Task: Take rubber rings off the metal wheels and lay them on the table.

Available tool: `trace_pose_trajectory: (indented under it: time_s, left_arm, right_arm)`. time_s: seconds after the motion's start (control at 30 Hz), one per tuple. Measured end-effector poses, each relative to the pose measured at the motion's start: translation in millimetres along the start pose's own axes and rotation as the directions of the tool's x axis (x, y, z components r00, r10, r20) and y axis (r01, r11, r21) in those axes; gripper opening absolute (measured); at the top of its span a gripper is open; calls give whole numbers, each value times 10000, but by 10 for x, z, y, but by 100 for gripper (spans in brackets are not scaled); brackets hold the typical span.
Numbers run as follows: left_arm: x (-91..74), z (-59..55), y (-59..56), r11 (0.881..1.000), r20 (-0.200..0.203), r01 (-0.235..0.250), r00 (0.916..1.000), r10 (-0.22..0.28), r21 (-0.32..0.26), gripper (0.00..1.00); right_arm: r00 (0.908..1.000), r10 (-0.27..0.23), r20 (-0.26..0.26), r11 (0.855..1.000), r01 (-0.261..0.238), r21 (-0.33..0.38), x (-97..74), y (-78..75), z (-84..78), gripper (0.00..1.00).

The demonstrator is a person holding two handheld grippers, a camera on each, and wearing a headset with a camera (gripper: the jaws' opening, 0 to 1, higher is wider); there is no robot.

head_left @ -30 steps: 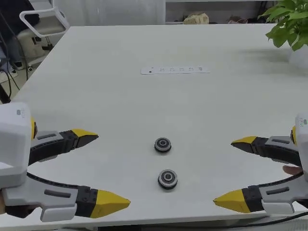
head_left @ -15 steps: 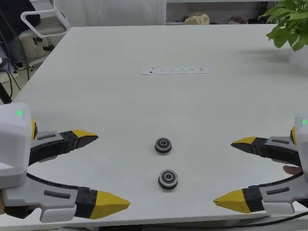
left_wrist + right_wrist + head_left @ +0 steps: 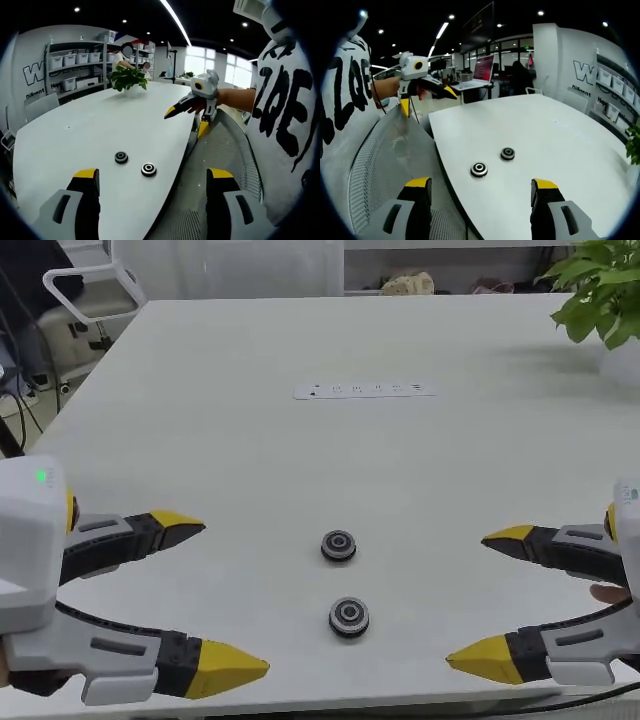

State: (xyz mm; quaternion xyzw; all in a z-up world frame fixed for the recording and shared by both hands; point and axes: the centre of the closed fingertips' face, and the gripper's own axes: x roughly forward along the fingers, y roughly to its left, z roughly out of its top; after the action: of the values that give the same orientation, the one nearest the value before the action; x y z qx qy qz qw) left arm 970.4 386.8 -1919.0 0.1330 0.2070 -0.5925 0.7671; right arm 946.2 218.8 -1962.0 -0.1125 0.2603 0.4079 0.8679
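Observation:
Two small metal wheels with black rubber rings lie on the white table: the far wheel [image 3: 338, 546] and the near wheel [image 3: 349, 617], close to the front edge. They show too in the left gripper view, far wheel [image 3: 121, 157] and near wheel [image 3: 148, 169], and in the right gripper view, far wheel [image 3: 508, 153] and near wheel [image 3: 479, 169]. My left gripper [image 3: 225, 598] stands open at the lower left, well clear of them. My right gripper [image 3: 478, 598] stands open at the lower right, its jaws bare.
A white power strip [image 3: 365, 389] lies further back on the table [image 3: 250, 420]. A green plant [image 3: 598, 290] stands at the far right corner. A chair [image 3: 90, 285] sits off the far left corner. Wide bare tabletop surrounds the wheels.

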Motion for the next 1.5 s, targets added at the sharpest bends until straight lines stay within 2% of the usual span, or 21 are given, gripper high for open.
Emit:
trace_pose_trajectory:
  time_s: [0.43,0.97,1.5]
  left_arm:
    - [-4,38,35,9999,27,-6,10000,5,125,87]
    - [3,-19,59,10000,-24,-15,10000,15,69,87]
    - [10,11,103,9999,29,-72,10000,72,104,86]
  right_arm:
    - [10000,-12,45,10000,12,-96,5,-31,52,81]
    - [10000,3,-55,10000,-3,-62,34,-49,-10,81]
    - [10000,0,93,9999,1,-133,77,-109,67,80]
